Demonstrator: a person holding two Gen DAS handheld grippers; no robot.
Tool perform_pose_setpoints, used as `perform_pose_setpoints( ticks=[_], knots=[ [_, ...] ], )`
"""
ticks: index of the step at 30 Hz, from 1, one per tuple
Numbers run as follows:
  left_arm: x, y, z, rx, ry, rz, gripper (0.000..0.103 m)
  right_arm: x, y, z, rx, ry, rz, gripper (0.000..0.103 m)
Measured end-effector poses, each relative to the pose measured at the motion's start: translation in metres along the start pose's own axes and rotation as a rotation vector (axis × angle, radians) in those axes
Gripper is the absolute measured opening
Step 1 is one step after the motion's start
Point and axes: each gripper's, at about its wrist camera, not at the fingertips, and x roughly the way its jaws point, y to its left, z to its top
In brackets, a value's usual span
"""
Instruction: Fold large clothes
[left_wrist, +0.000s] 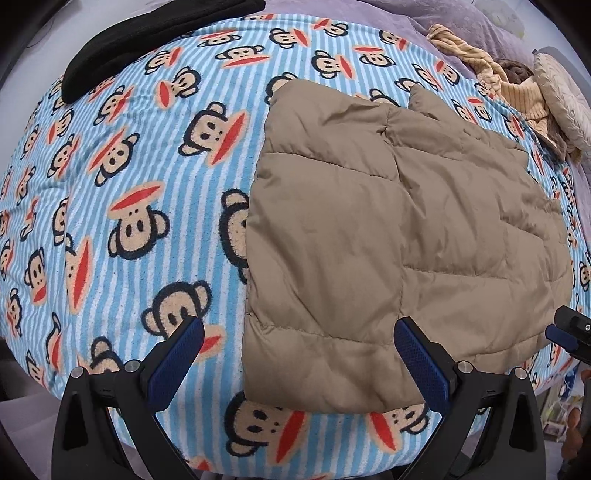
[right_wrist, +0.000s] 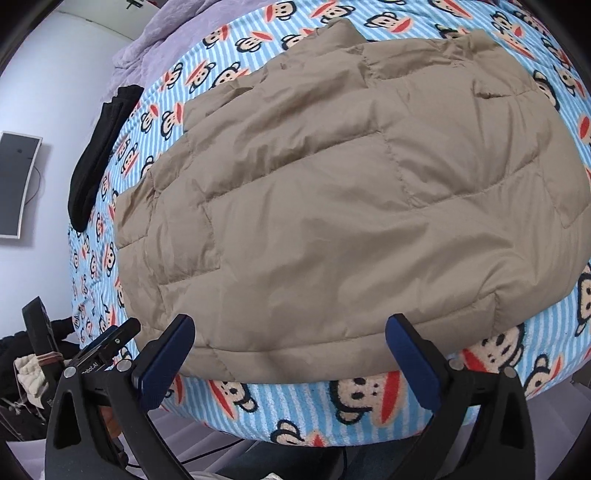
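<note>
left fingers (left_wrist: 192, 332) apart | right fingers (right_wrist: 184, 328) apart | one tan jacket (right_wrist: 351, 203) | one black garment (left_wrist: 147, 33)

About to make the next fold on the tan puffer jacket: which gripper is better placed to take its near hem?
Probably the right gripper: its open jaws straddle the tan puffer jacket at the near hem. The left gripper, also open, sits at the jacket's left edge, half over the monkey-print blanket.
</note>
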Motion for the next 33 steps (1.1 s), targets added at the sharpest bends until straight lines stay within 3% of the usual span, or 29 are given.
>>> perform_pose_setpoints(
  ticks=[7, 12, 16, 22, 29, 33],
  knots=[
    [0.013, 0.000, 0.005, 0.010, 0.017, -0.053, 0.103, 0.015, 0.008, 0.007, -0.002, 0.053, -0.019, 0.103],
    [0.011, 0.017, 0.017, 0.001, -0.018, -0.116, 0.103, 0.031, 0.004, 0.007, 0.033, 0.085, -0.024, 0.103],
    [0.018, 0.043, 0.029, -0.038, 0.001, -0.224, 0.103, 0.037, 0.004, 0.005, 0.024, 0.097, -0.044, 0.103],
    [0.050, 0.055, 0.041, 0.009, 0.092, -0.402, 0.103, 0.041, 0.003, 0.006, 0.018, 0.107, -0.064, 0.103],
    [0.093, 0.035, 0.058, 0.026, 0.174, -0.574, 0.103, 0.048, 0.008, 0.003, 0.006, 0.113, -0.097, 0.103],
    [0.108, 0.007, 0.072, 0.061, 0.195, -0.624, 0.103, 0.052, 0.011, 0.001, -0.001, 0.116, -0.110, 0.103]
  ],
)
